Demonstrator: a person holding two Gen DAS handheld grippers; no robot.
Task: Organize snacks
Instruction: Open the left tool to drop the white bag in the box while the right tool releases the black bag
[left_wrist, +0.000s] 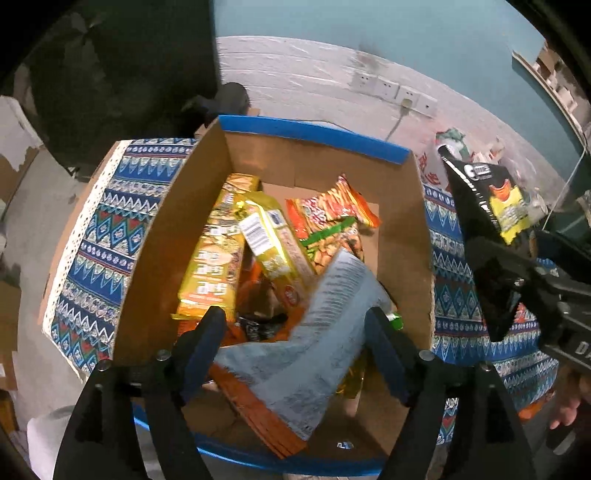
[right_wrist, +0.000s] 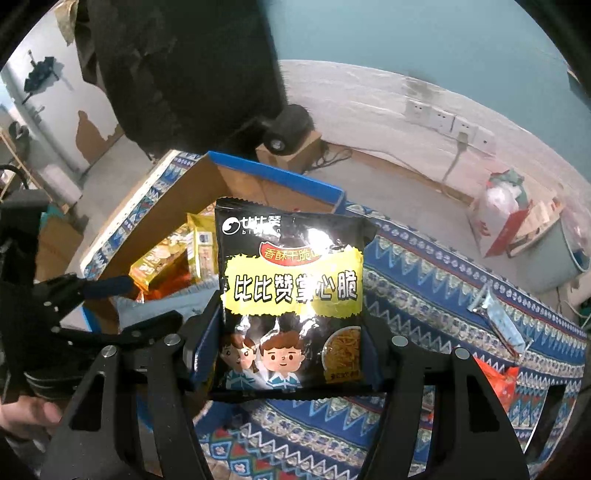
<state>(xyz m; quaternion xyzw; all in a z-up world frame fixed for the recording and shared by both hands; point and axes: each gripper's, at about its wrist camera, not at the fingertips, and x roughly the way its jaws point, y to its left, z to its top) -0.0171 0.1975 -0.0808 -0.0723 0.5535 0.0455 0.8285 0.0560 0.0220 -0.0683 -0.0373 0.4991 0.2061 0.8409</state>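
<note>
Now clamped upright in right gripper (right_wrist: 291, 347): black pack (right_wrist: 291, 295), box (right_wrist: 155, 229) just to its left. Left gripper (left_wrist: 295, 332) over box, spread around grey pack (left_wrist: 314, 332), not pinching.

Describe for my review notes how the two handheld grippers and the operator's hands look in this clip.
Both are matte black plastic with triangular cut-outs and silver pivot bolts. The left gripper and right gripper each have blue pads on the inner faces of their fingers. White lettering shows on the right gripper's body in the left wrist view, too cropped to read. The hands are bare; no sleeves or cables are visible.
</note>
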